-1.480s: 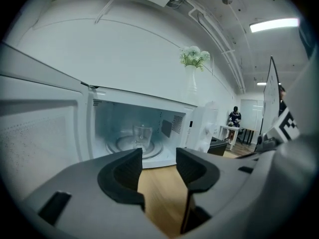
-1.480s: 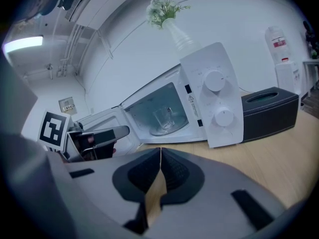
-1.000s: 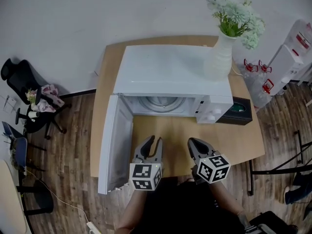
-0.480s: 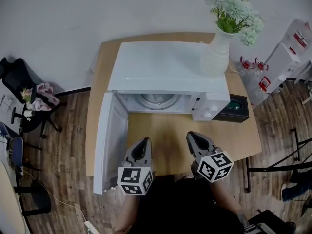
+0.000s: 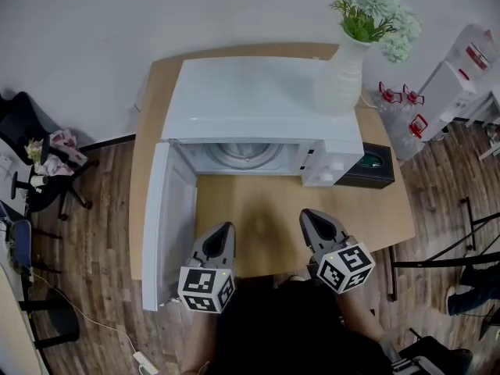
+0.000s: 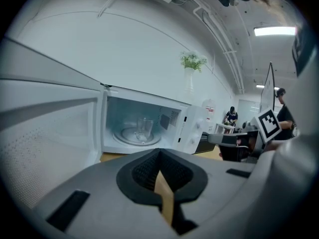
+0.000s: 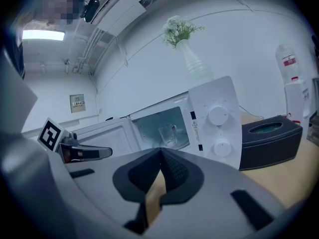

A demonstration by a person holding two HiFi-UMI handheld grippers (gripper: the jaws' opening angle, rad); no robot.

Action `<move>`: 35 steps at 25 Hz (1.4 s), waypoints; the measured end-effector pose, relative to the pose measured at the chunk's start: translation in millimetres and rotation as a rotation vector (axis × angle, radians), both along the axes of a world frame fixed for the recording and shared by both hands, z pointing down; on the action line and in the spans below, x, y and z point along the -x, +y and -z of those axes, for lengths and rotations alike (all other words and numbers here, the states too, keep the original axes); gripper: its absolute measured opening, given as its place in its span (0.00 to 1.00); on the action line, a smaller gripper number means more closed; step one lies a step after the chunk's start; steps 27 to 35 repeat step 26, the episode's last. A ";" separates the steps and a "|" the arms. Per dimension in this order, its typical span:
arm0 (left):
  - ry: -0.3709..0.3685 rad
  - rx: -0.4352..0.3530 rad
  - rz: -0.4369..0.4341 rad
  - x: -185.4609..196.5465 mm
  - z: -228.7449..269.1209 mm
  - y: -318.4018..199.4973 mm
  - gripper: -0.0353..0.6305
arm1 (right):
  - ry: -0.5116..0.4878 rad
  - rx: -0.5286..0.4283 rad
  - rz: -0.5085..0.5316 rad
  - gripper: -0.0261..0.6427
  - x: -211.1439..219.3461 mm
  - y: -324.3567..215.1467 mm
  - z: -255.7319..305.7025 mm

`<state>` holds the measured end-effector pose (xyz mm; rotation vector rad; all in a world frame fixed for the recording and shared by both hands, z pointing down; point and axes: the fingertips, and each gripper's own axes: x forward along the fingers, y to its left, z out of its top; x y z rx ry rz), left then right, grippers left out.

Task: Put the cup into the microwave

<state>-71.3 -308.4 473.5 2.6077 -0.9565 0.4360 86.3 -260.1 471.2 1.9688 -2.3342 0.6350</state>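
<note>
A clear glass cup (image 6: 143,128) stands upright on the turntable inside the white microwave (image 5: 258,104); the right gripper view shows the cup (image 7: 167,133) through the opening too. The microwave door (image 5: 168,233) hangs wide open to the left. My left gripper (image 5: 219,237) is shut and holds nothing, well in front of the opening over the table's near edge. My right gripper (image 5: 314,223) is shut too and empty, beside it on the right. Both point toward the microwave. In the head view the cup is hidden under the microwave's top.
A white vase with flowers (image 5: 340,84) stands on the microwave's right top. A black tissue box (image 5: 369,166) sits to the right of the microwave on the wooden table (image 5: 258,209). An office chair (image 5: 31,147) stands left, water dispensers (image 5: 453,84) right.
The left gripper's jaws have gone from open to shut and it has drawn back a little toward the person. The right gripper stays about where it was.
</note>
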 end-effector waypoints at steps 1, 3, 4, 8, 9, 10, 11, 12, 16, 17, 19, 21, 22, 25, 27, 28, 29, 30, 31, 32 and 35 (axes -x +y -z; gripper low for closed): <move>0.002 0.005 -0.001 0.0 -1.2 0.7 0.06 | 0.010 0.002 0.010 0.03 2.5 0.7 -0.2; 0.002 0.006 -0.004 -0.8 -2.5 1.6 0.06 | 0.026 0.002 0.031 0.03 8.0 1.2 0.6; 0.000 0.002 -0.004 -1.5 -2.7 1.7 0.06 | 0.031 0.000 0.040 0.03 10.4 1.1 1.1; 0.004 -0.008 -0.011 -4.9 -1.6 2.8 0.06 | 0.032 -0.003 0.059 0.03 16.9 1.6 1.7; 0.007 -0.009 -0.013 -5.8 -1.1 2.7 0.06 | 0.032 -0.002 0.060 0.03 17.7 1.6 1.6; 0.008 -0.011 -0.014 -6.6 -0.8 2.4 0.06 | 0.031 -0.001 0.062 0.03 18.4 1.3 1.5; 0.007 -0.013 -0.014 -7.2 -0.9 2.2 0.06 | 0.029 0.001 0.064 0.03 19.0 1.1 1.3; 0.005 -0.013 -0.013 -7.5 -1.3 2.2 0.06 | 0.027 0.002 0.066 0.03 19.4 1.1 1.0; -0.003 -0.016 -0.013 -8.0 -2.6 2.7 0.06 | 0.023 0.007 0.068 0.03 20.8 1.1 0.6; -0.006 -0.016 -0.014 -7.9 -2.9 2.9 0.06 | 0.021 0.008 0.068 0.03 21.1 1.0 0.6; -0.009 -0.015 -0.014 -7.6 -3.8 3.2 0.06 | 0.011 0.009 0.065 0.03 21.7 1.0 0.3; -0.009 -0.013 -0.014 -6.9 -4.5 3.2 0.06 | -0.004 0.010 0.062 0.03 22.3 0.8 -0.1; -0.010 -0.012 -0.013 -6.5 -5.0 3.0 0.06 | -0.010 0.011 0.061 0.03 22.5 0.7 -0.2; -0.013 -0.009 -0.011 -5.5 -7.0 3.1 0.06 | -0.017 0.013 0.059 0.03 22.7 0.7 -0.7; -0.014 -0.008 -0.011 -5.2 -7.8 3.2 0.06 | -0.018 0.013 0.058 0.03 22.8 0.8 -1.0; -0.014 -0.008 -0.011 -5.2 -7.8 3.2 0.06 | -0.018 0.013 0.058 0.03 22.8 0.8 -1.0; -0.014 -0.008 -0.011 -5.2 -7.8 3.2 0.06 | -0.018 0.013 0.058 0.03 22.8 0.8 -1.0; -0.014 -0.008 -0.011 -5.2 -7.8 3.2 0.06 | -0.018 0.013 0.058 0.03 22.8 0.8 -1.0; -0.014 -0.008 -0.011 -5.2 -7.8 3.2 0.06 | -0.018 0.013 0.058 0.03 22.8 0.8 -1.0; -0.014 -0.008 -0.011 -5.2 -7.8 3.2 0.06 | -0.018 0.013 0.058 0.03 22.8 0.8 -1.0; -0.014 -0.008 -0.011 -5.2 -7.8 3.2 0.06 | -0.018 0.013 0.058 0.03 22.8 0.8 -1.0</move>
